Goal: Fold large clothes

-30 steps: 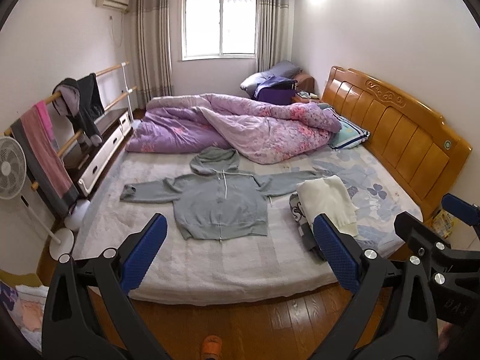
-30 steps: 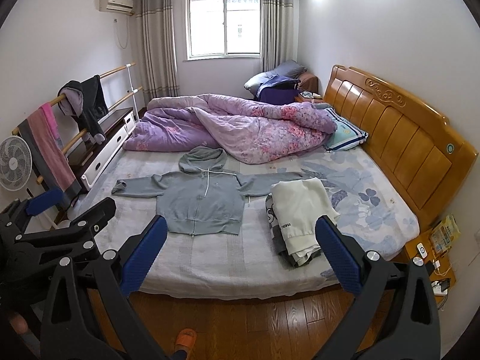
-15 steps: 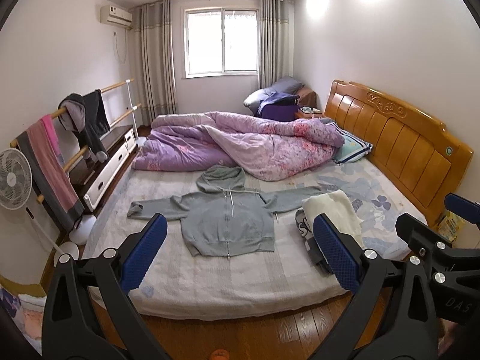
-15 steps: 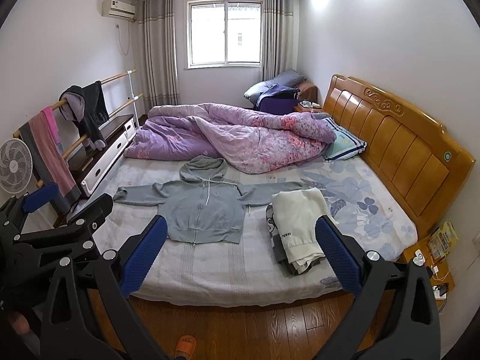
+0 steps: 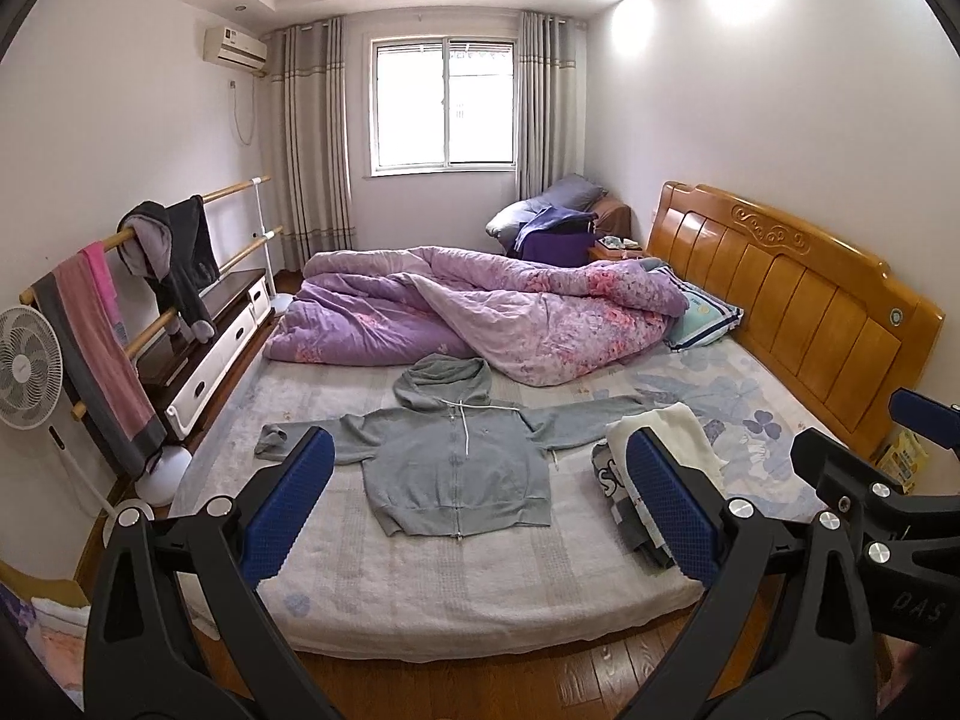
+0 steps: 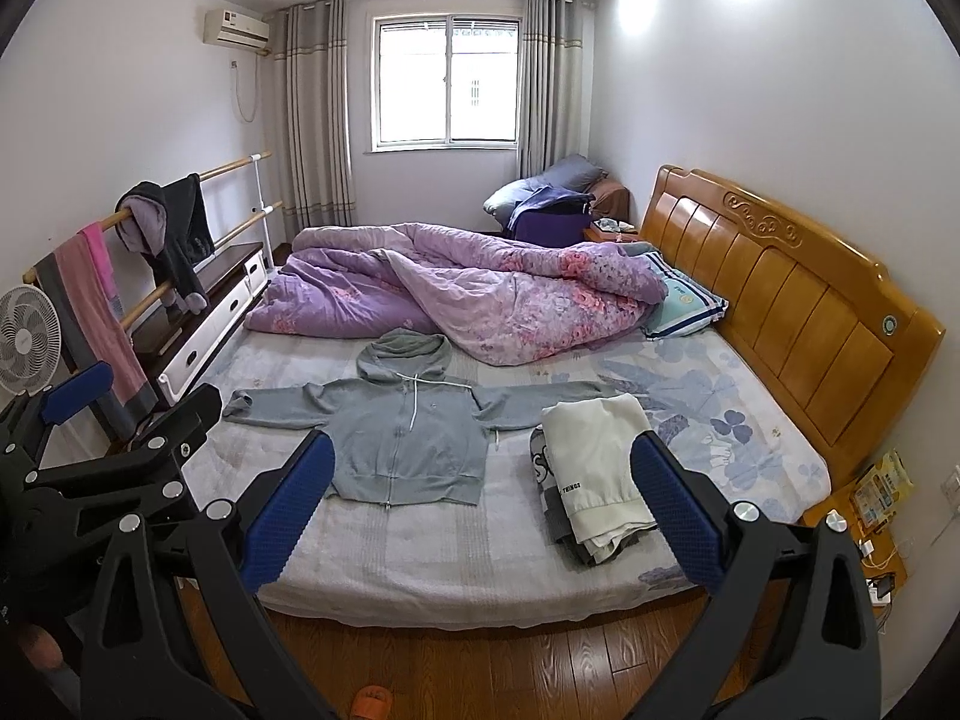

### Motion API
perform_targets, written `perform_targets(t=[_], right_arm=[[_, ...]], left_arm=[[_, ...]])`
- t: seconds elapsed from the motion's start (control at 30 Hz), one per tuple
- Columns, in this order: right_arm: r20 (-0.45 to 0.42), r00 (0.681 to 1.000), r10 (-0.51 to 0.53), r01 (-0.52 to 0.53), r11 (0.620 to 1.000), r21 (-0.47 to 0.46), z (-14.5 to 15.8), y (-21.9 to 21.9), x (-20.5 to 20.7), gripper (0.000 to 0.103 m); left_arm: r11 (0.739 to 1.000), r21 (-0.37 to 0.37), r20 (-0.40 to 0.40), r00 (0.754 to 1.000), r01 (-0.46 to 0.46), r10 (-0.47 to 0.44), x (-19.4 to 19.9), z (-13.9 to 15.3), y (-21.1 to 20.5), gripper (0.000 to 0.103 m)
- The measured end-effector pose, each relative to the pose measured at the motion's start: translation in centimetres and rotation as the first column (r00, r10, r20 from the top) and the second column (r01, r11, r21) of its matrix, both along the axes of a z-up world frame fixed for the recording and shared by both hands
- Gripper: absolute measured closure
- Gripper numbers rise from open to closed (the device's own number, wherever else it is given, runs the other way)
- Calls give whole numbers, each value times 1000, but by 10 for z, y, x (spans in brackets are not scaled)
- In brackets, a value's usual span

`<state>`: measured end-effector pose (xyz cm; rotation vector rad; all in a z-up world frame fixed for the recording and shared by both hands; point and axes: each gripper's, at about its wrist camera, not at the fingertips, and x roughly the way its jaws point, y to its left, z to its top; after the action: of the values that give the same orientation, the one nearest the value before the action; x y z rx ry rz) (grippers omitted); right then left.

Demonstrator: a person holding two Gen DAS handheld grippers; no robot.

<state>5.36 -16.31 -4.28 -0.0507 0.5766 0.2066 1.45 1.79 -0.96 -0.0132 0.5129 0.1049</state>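
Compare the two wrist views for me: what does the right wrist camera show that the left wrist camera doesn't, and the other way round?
Only the right wrist view shows the left gripper from the side, an orange slipper on the floor, and the folded stack's near edge unobstructed.

Only the left wrist view shows the right gripper from the side, plus the whole standing fan.

Both show the grey hoodie spread flat, zipped, sleeves out, the purple quilt behind it, and each camera's own jaws open and empty.
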Motion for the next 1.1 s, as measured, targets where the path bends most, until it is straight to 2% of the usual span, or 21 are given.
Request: perform_targets(t=[1.1], right_arm=[[-13, 1000, -7, 7, 1000, -1, 2, 5, 3, 8]], left_arm=[[1000, -1, -3, 1000, 5, -5, 13, -1, -7, 5]])
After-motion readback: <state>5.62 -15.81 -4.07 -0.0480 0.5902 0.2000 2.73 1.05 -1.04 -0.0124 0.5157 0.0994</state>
